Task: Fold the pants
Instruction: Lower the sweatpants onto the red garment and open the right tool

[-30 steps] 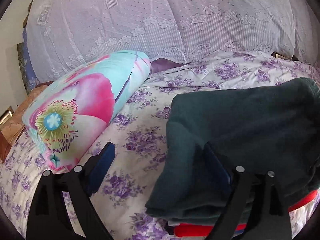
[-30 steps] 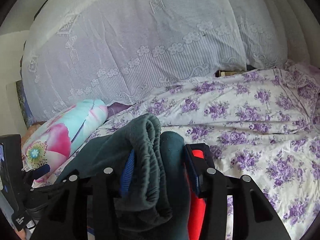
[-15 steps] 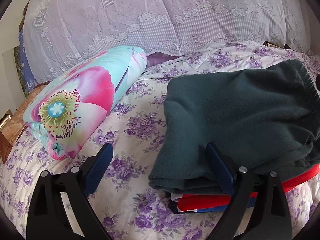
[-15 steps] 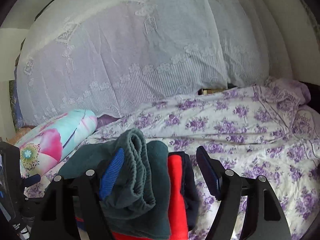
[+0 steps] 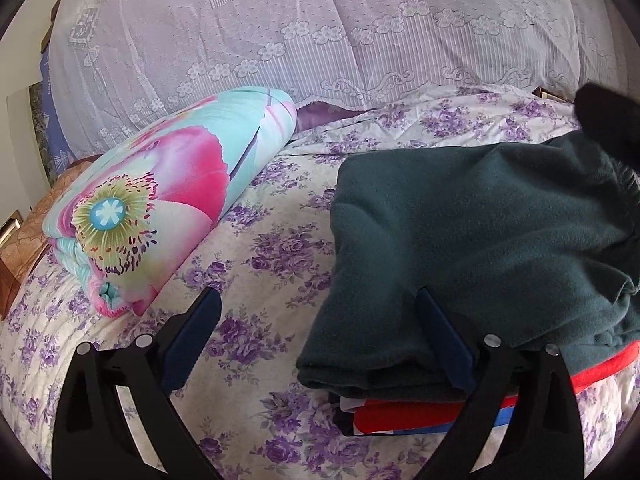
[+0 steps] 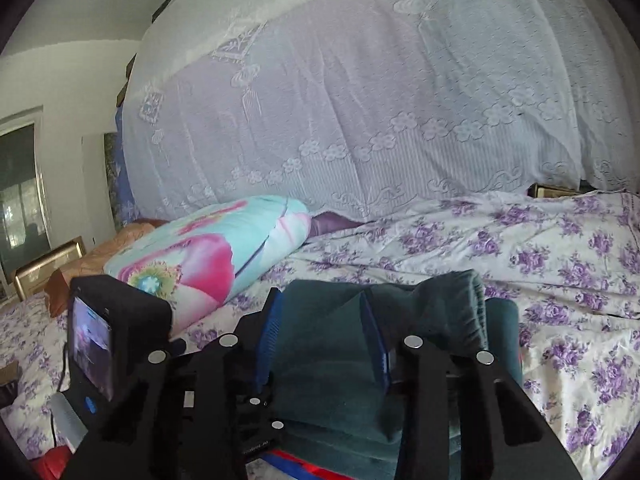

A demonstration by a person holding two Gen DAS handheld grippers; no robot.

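Dark green folded pants (image 5: 460,220) lie on top of a stack of red, white and blue garments (image 5: 400,412) on the bed. My left gripper (image 5: 320,320) is open wide. Its right finger (image 5: 444,340) hangs over the near left corner of the pants, and its left finger is over the bedspread. In the right wrist view my right gripper (image 6: 322,328) is over the pants (image 6: 320,360), its jaws closing. Green fabric shows between them, and the pads do not visibly press on it. The gathered waistband (image 6: 452,304) bulges to the right of its right finger.
A rolled quilt (image 5: 160,200) with a pink flower print lies left of the stack. Behind stands a tall pile under a white lace cover (image 5: 320,40). The bedspread (image 5: 260,260) with purple flowers reaches right. A wooden bed frame (image 5: 12,240) shows at far left.
The right gripper let go of the waistband, widened, drew back and swung left, then narrowed. The pants settled flatter on the stack. The left gripper stayed nearly still and open.
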